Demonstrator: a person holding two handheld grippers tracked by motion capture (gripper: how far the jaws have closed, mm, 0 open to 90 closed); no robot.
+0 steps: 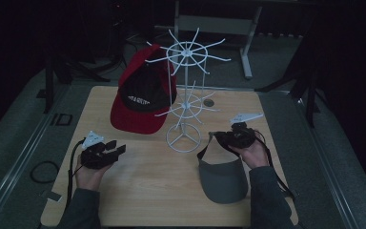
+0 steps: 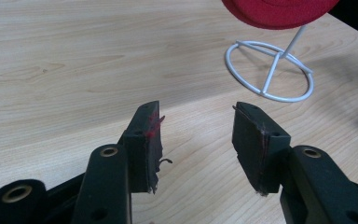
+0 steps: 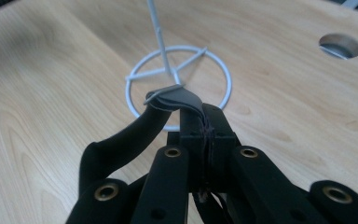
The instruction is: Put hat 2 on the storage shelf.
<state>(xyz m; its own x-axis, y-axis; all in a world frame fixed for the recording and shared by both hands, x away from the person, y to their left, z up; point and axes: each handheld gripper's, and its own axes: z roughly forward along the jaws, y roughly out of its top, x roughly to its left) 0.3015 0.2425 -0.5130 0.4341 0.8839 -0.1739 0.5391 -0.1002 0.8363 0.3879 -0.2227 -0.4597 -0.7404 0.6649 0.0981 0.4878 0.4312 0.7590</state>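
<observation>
Visor (image 1: 222, 179) hangs by strap from right gripper (image 1: 218, 137), jaws clenched on strap — rack (image 1: 185, 95) just left of it. Left gripper (image 1: 117, 149) released, farther off.

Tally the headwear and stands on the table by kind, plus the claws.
Red and black cap, hung on the stand: 1
Grey visor, strap pinched in the right claw: 1
White wire stand: 1
Claws: 2, the left claw open with nothing between its jaws
Total: 5
</observation>
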